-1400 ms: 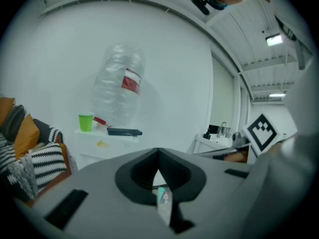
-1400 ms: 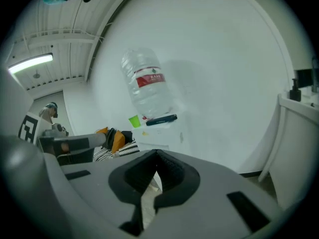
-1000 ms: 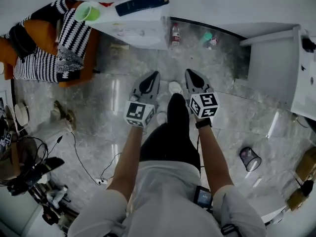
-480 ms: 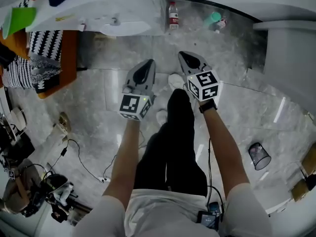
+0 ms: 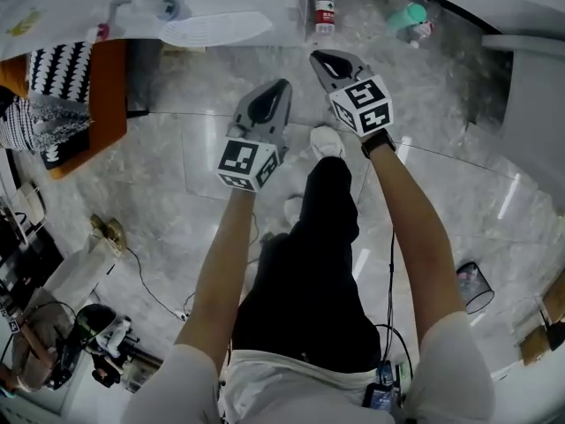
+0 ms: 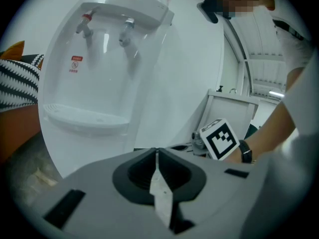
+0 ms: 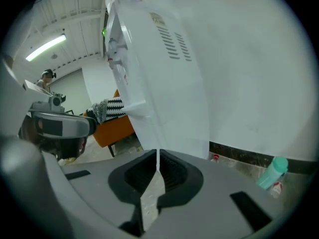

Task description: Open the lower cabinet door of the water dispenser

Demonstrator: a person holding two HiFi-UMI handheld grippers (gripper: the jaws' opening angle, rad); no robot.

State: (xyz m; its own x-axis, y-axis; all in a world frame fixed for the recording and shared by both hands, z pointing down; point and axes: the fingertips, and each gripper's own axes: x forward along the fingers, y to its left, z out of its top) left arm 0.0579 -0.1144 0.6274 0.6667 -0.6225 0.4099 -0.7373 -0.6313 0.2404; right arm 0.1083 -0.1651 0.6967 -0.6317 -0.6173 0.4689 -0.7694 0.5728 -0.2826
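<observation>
The white water dispenser (image 5: 207,20) stands at the top of the head view, with its two taps and drip tray (image 6: 82,117) facing my left gripper. The lower front (image 6: 92,146) below the tray is mostly hidden behind the gripper body, and I cannot make out the door. My left gripper (image 5: 281,88) is shut and empty, a short way in front of the dispenser. My right gripper (image 5: 318,56) is also shut and empty, by the dispenser's right side (image 7: 164,83). Neither touches it.
An orange chair (image 5: 97,104) with a black-and-white striped cushion stands left of the dispenser. A red-capped bottle (image 5: 325,7) and a teal bottle (image 5: 408,16) lie by the wall at its right. A white cabinet (image 5: 534,95) stands far right, cables (image 5: 141,276) and gear lower left.
Both grippers have dropped lower and moved closer to the dispenser. The person has bent down, so the floor and dispenser base look nearer. Both jaws stayed shut.
</observation>
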